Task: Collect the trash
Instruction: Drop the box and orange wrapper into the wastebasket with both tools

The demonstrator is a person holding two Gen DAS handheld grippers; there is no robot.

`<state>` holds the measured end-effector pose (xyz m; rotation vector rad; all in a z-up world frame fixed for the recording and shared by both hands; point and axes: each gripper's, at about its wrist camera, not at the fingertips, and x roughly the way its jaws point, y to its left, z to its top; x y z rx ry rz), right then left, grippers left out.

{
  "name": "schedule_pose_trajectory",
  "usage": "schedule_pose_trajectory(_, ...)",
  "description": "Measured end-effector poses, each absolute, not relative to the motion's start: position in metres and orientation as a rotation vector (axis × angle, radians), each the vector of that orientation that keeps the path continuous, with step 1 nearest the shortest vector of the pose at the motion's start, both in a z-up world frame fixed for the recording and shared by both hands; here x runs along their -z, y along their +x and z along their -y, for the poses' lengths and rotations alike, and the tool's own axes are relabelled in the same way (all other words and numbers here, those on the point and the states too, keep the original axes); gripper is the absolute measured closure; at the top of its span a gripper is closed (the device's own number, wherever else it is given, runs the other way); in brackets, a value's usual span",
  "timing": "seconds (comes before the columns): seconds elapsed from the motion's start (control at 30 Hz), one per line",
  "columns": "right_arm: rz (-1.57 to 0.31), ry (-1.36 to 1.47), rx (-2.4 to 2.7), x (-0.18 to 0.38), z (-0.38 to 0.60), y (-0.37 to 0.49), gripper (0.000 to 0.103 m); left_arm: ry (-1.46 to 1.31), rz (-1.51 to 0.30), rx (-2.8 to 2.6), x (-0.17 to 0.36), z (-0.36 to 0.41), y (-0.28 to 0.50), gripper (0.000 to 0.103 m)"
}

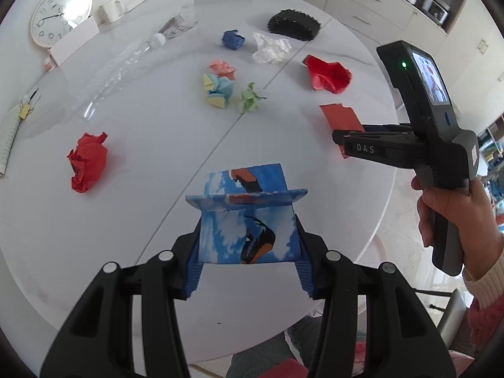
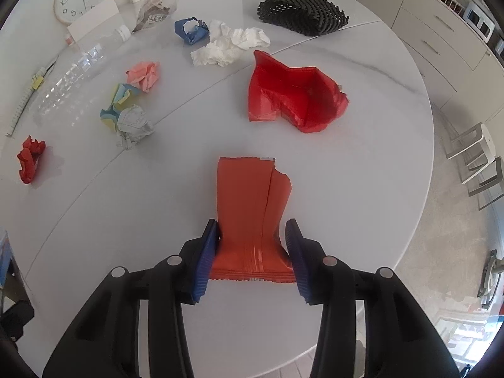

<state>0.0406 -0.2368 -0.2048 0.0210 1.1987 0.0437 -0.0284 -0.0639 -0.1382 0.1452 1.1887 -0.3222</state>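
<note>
Right now both grippers have trash between the jaws. Left gripper (image 1: 249,252) is clamped on a blue printed carton (image 1: 249,220), pads pressing its two side walls, carton up off the table (image 1: 141,163). Top flap is bent out flat, so it's thin card: light, fairly stiff, will crush if squeezed harder. Side-wall hold near the base looks right.

Right gripper (image 2: 252,252) has its jaws around the sealed end of an orange wrapper (image 2: 252,195) lying flat near the table's near edge. Left pad touches the wrapper; right pad looks just at its edge, contact not fully clear. Wrapper is thin foil-like film, very light, floppy, probably slick; torn far end will droop when lifted. Crimped seal is the stiffest spot, so that's the place to pinch.

Still on the table: red carton (image 2: 293,97), crushed open, light, grab a wall. White tissue (image 2: 230,45), blue wad (image 2: 190,30), pink wad (image 2: 143,75), red wad (image 2: 30,157): all soft, weightless, pinch anywhere. Clear bottle (image 2: 72,72) is smooth and could roll; take it across the body.
</note>
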Motion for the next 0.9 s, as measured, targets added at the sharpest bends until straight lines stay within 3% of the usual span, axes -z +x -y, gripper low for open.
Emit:
schedule_pose_trajectory(0.33, -1.127, 0.148, -0.096, 0.146, 0.335, -0.046, 0.058, 0.245, -1.263, 0.563, 0.17, 0.182, -0.098, 0.055)
schedule_pose_trajectory(0.63, -1.143, 0.117, -0.208, 0.135, 0.403, -0.118, 0.057, 0.183, -1.385, 0.524, 0.225, 0.258, -0.133, 0.055)
schedule_pose_trajectory(0.7, -1.151, 0.113, -0.239, 0.137, 0.41, -0.126, 0.057, 0.192, -1.409, 0.473, 0.234, 0.268, -0.137, 0.047)
schedule_pose_trajectory(0.9, -1.165, 0.093, -0.34, 0.143, 0.418, -0.141, 0.057, 0.158, -1.394, 0.361, 0.226, 0.277, -0.145, 0.036)
